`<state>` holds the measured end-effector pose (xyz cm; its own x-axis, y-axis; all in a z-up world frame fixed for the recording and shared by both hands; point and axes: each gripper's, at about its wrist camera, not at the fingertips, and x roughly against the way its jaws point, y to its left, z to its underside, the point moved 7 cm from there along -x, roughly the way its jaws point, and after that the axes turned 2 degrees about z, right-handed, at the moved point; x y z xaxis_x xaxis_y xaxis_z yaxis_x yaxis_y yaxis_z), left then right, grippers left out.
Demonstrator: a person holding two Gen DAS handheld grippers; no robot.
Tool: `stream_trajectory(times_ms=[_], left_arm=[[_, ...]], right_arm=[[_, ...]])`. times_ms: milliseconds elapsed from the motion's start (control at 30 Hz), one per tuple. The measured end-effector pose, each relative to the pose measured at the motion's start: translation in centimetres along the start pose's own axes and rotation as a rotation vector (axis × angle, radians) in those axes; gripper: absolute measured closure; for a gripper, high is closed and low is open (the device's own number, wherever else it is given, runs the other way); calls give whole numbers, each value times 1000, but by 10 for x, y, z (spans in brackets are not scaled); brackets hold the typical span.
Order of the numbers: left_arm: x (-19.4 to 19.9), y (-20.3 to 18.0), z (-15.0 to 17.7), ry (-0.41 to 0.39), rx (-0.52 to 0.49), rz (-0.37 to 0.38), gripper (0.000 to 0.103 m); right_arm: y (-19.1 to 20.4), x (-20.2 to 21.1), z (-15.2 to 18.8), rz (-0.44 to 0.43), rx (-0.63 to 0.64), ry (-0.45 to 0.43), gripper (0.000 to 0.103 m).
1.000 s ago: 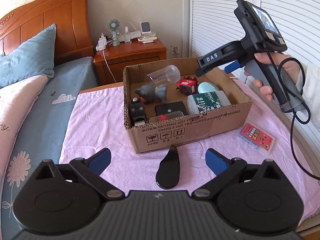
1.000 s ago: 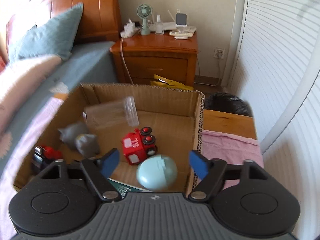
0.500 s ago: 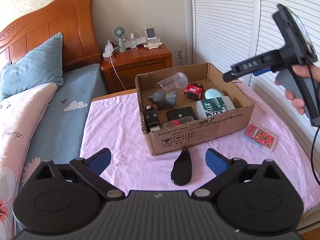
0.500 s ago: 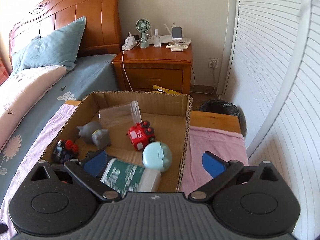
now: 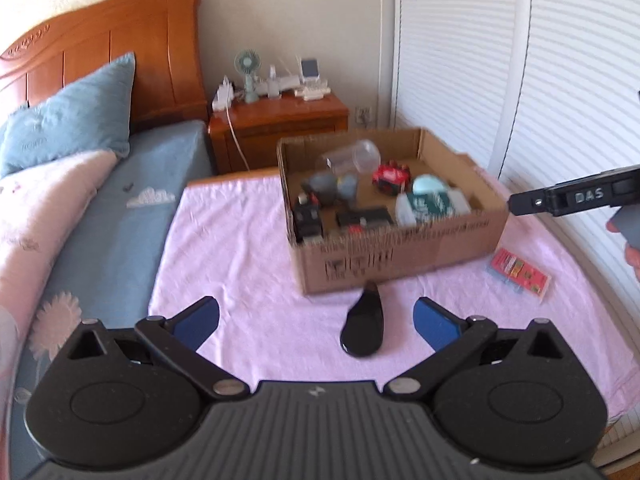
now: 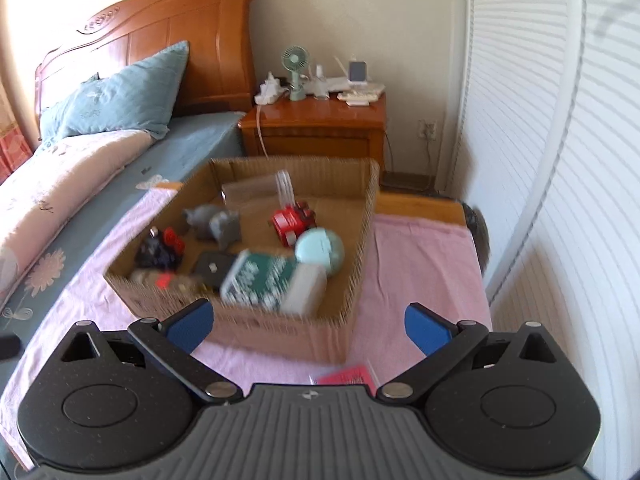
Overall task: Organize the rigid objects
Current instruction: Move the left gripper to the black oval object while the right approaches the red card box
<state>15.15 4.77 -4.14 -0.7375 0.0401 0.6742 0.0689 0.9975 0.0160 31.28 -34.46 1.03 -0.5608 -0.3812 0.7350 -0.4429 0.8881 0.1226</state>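
Left hand-held gripper point(image 5: 316, 318): I held it open, nothing between its fingers.
Right hand-held gripper point(image 6: 306, 324): my jaws had just spread wide, empty.
Box point(image 5: 400, 252): sat on the pink worktop point(image 5: 240, 248), toys inside.
Black case point(image 5: 363, 326): at the box's 6 o'clock.
Card pack point(image 5: 519, 274): at its 4 o'clock.

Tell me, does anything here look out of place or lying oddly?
Two things lie outside the brown cardboard box on the pink cloth: a black oval object in front of it and a red, flat card pack to its right. Inside, a clear plastic cup lies tipped on its side.
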Motion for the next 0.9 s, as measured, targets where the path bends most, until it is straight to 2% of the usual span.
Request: stream_trajectory(times_ms=[133,367,567,900], left_arm=[[-22,-15,23,-7,-24,-23,1],[-45,-21,40,26,31,-8,1],[-52,-19,47,51,54,7,1],[-60,-15,49,71,74,8,1]], right_arm=[[-13,-22,34,16,-28,47,0],[-27,-62,71,59,-26,111,0],[-24,-80,69,46,9,99,0],[17,-80,68,-96,100,122,0]])
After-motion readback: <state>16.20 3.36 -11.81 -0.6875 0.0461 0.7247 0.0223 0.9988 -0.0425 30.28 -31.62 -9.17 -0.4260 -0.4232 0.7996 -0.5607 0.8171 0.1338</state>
